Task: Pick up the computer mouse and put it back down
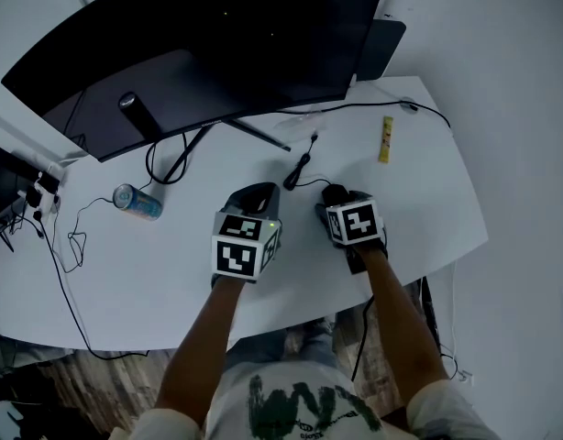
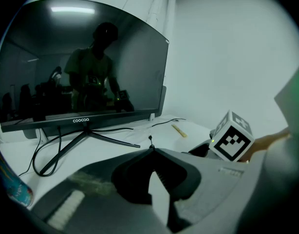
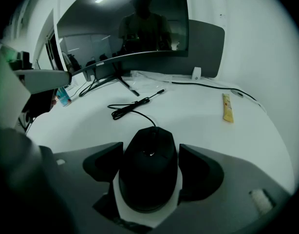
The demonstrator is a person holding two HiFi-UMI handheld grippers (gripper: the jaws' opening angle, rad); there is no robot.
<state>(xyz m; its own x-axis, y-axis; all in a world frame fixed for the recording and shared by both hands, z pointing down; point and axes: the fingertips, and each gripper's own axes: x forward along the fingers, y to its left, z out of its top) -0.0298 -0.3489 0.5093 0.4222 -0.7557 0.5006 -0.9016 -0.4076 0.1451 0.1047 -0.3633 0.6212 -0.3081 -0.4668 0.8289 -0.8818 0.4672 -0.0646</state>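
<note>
A black wired computer mouse (image 3: 148,177) lies between the jaws of my right gripper (image 3: 151,162), which press against its two sides and are shut on it. In the head view the mouse (image 1: 333,192) shows just ahead of the right gripper (image 1: 341,200), low over the white desk (image 1: 153,282); whether it touches the desk I cannot tell. Its cord (image 3: 132,108) runs forward in a loose coil. My left gripper (image 2: 152,152) is shut on nothing, its tips meeting, and it hovers to the left of the mouse (image 1: 260,192).
A wide curved monitor (image 1: 199,44) on a V-shaped stand fills the back of the desk. A drink can (image 1: 137,201) lies on its side at the left. A yellow sachet (image 1: 386,139) sits at the back right. Cables (image 1: 167,168) trail behind and off the left edge.
</note>
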